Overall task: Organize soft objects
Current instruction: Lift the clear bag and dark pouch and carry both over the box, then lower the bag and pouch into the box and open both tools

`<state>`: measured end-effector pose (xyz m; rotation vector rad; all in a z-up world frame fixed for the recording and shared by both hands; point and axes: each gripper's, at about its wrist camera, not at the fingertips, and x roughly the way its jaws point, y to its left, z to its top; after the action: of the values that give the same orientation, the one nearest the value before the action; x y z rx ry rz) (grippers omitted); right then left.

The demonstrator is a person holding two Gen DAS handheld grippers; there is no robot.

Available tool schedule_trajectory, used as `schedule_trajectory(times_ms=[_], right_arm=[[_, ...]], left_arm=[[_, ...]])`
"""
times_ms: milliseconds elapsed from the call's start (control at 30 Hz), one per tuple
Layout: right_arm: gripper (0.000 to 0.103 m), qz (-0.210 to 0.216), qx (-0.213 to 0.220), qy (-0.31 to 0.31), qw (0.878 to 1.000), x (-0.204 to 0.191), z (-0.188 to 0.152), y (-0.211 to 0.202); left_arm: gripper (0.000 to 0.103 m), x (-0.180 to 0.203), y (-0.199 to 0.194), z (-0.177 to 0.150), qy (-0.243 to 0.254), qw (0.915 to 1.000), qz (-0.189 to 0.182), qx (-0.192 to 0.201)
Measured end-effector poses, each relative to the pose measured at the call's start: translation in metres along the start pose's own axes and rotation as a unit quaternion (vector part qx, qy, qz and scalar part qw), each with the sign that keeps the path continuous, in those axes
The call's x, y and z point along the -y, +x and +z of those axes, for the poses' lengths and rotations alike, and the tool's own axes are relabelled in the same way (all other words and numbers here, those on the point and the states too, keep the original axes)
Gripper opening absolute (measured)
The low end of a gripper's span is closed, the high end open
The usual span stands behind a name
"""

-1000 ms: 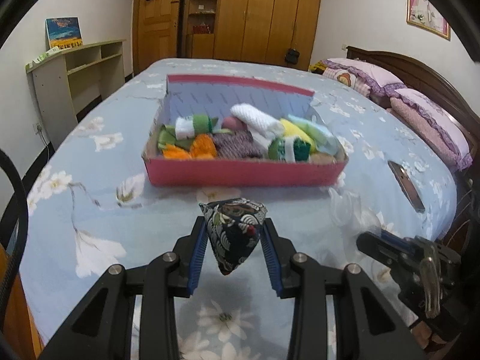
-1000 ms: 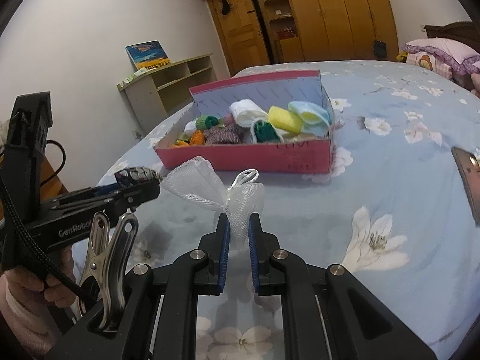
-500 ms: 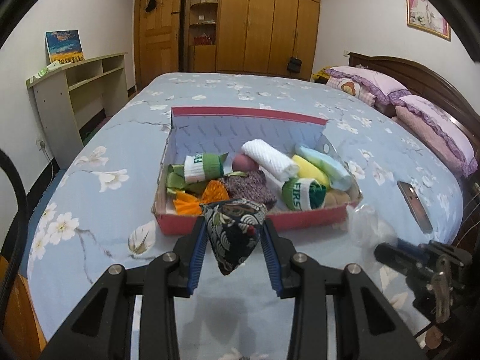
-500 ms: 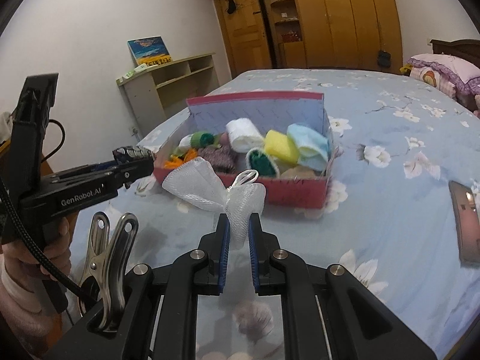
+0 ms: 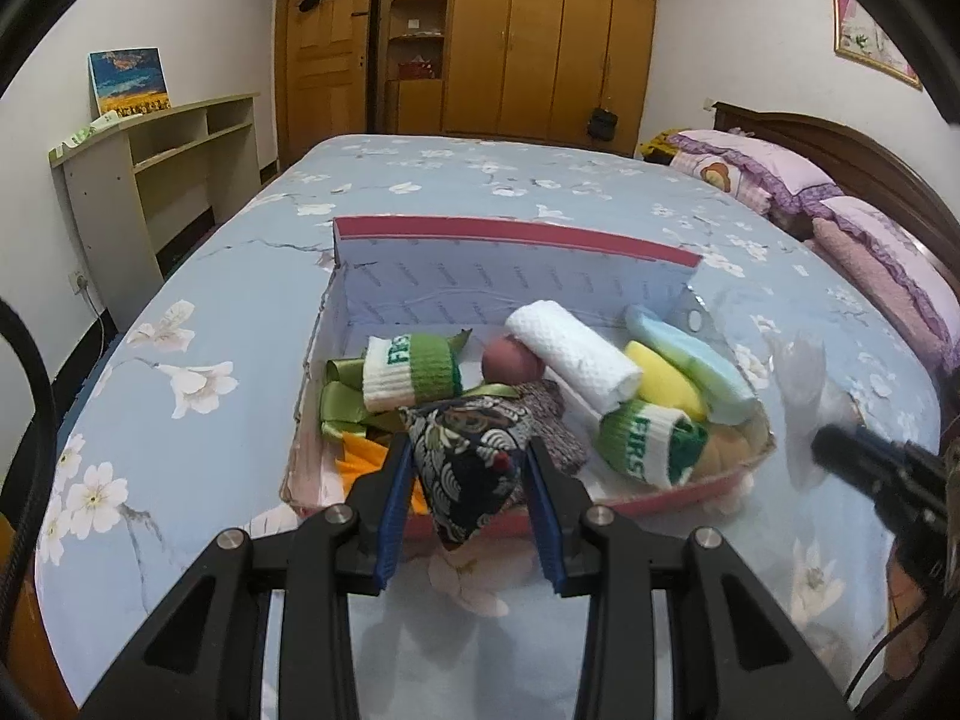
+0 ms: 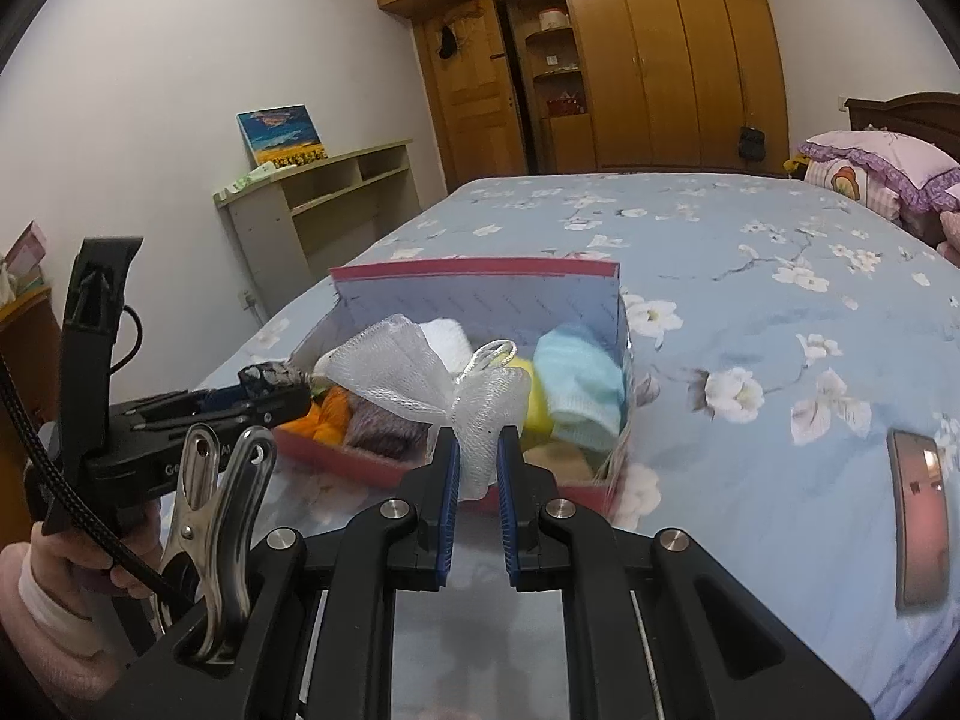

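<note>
A red box (image 5: 516, 234) sits on the bed, holding several soft items: a white rolled cloth (image 5: 570, 354), green-white socks (image 5: 414, 369), a yellow sponge (image 5: 663, 381) and a pale blue sock (image 5: 690, 354). My left gripper (image 5: 468, 468) is shut on a dark patterned pouch (image 5: 465, 468) and holds it over the box's near edge. My right gripper (image 6: 478, 468) is shut on a white mesh bath puff (image 6: 432, 384), held just before the box (image 6: 480, 270). The left gripper also shows in the right wrist view (image 6: 264, 390).
The bed has a blue flowered cover (image 5: 180, 372). A phone (image 6: 918, 492) lies on it to the right. Pillows (image 5: 750, 168) and a headboard are at far right, a low shelf (image 5: 162, 144) at left, wardrobes behind.
Both grippers have moved forward and up toward the box with their loads. The pouch is now above the box's near edge; the puff is close to its front wall.
</note>
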<state>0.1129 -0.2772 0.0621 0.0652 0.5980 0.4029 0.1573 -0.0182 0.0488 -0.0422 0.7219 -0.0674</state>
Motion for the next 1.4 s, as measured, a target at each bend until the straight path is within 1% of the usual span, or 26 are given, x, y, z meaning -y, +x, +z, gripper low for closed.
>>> schedule_trajectory(times_ms=[267, 533, 867, 1067, 1400], right_arm=[[0.013, -0.006, 0.0, -0.002, 1.0, 0.01, 0.012, 0.021], [0.013, -0.014, 0.004, -0.006, 1.0, 0.016, 0.028, 0.038], [0.013, -0.017, 0.0, -0.011, 1.0, 0.018, 0.047, 0.074], [0.013, -0.02, -0.012, -0.011, 1.0, 0.016, 0.053, 0.102], [0.013, -0.033, -0.039, -0.02, 0.999, 0.018, 0.048, 0.134]], left_arm=[[0.038, -0.006, 0.025, 0.0, -0.013, 0.9999, 0.002, -0.01], [0.038, -0.009, 0.043, -0.005, -0.018, 0.9996, -0.006, -0.023], [0.038, -0.01, 0.047, -0.008, -0.02, 0.9995, -0.007, -0.024], [0.038, -0.01, 0.048, -0.008, -0.023, 0.9994, -0.008, -0.023], [0.038, -0.009, 0.047, -0.009, -0.023, 0.9994, -0.009, -0.022]])
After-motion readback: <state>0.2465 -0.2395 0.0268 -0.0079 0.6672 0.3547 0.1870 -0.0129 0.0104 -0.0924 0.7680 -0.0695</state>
